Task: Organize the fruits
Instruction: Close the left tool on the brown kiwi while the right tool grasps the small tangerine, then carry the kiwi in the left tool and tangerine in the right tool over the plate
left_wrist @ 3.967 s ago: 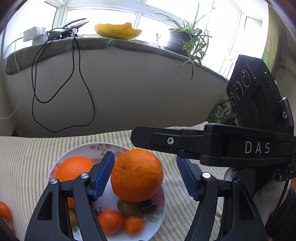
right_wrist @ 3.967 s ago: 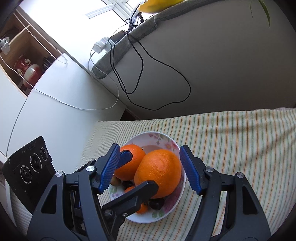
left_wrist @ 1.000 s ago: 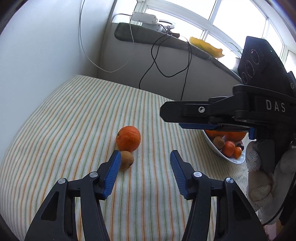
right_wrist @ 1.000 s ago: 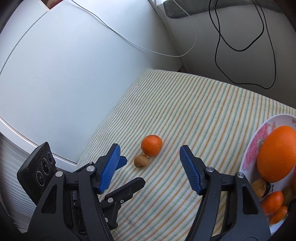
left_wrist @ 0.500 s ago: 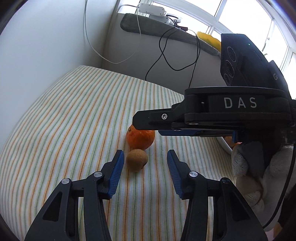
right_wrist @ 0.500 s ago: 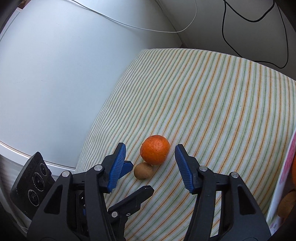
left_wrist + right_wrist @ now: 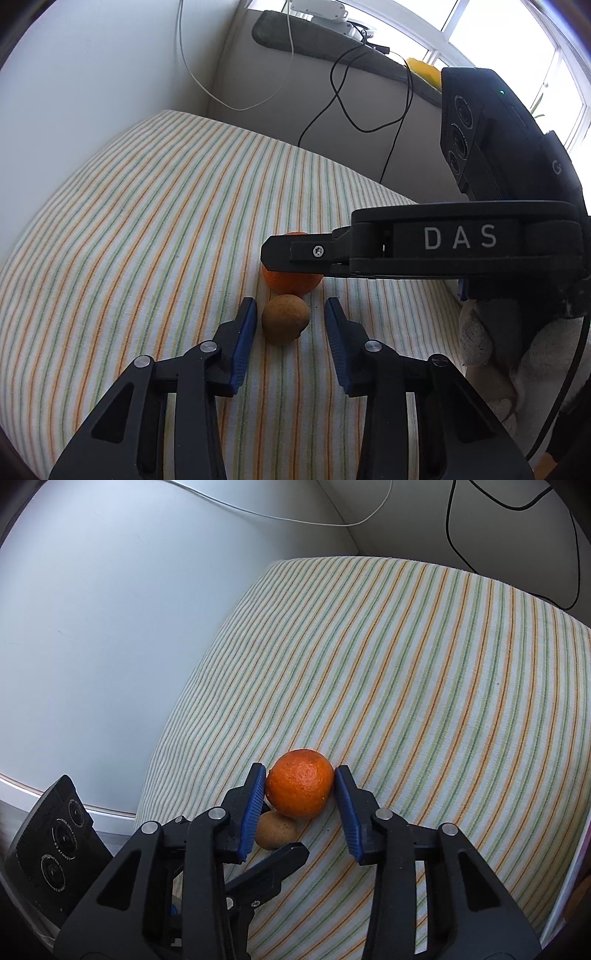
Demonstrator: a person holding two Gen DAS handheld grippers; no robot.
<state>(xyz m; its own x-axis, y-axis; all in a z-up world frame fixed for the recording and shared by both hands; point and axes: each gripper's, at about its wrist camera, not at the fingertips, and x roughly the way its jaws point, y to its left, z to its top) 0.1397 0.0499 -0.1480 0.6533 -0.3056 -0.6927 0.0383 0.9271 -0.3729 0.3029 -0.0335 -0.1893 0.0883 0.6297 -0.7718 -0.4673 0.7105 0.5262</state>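
A small orange mandarin [image 7: 299,788] and a brown kiwi [image 7: 284,319] lie touching on the striped cloth [image 7: 129,240]. My left gripper [image 7: 290,319] is open with the kiwi between its blue pads, a gap on each side. My right gripper [image 7: 300,788] has its pads against both sides of the mandarin, which still rests on the cloth. The kiwi also shows in the right wrist view [image 7: 276,830], just under the left pad. The right gripper's body crosses the left wrist view [image 7: 424,243] and hides the top of the mandarin [image 7: 291,280].
A white wall [image 7: 110,609] stands along the cloth's left side. Black and white cables [image 7: 343,107] hang down the grey wall behind. The edge of the fruit plate [image 7: 576,878] shows at the far right.
Both grippers have moved down and forward onto the two fruits. The right jaws have narrowed onto the mandarin. The left jaws have narrowed around the kiwi.
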